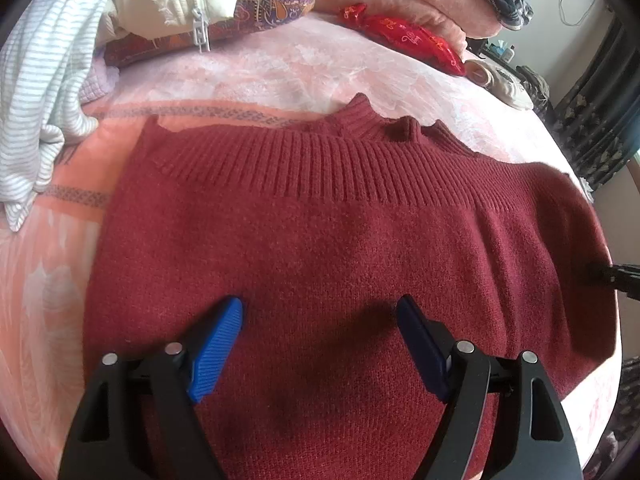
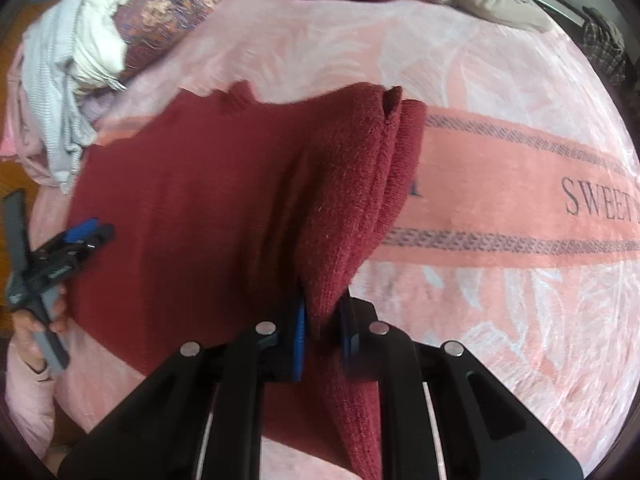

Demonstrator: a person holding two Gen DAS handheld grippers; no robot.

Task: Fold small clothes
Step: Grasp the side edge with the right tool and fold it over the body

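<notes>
The dark red knit sweater (image 1: 340, 240) is lying on the bed's pink blanket (image 2: 500, 184). The right gripper (image 2: 322, 332) is pinching its lifted side edge, mid-fold; the left gripper (image 1: 320, 320) is hovering wide apart above it. Next, probably carrying that edge across and laying it flat.

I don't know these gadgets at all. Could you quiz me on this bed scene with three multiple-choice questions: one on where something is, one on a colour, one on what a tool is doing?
1. Where does the red sweater lie?
A. on the pink blanket
B. on a bare wooden floor
C. on a hanger

2. What colour are the left gripper pads?
A. yellow
B. blue
C. white

3. What is the right gripper doing?
A. hanging open over bare blanket
B. gripping a zipper
C. clamped on a fold of the sweater

Answers: 1 A, pink patterned blanket shows all round it. 2 B, the left wrist view shows ribbed blue pads. 3 C, knit runs between its closed jaws.
</notes>
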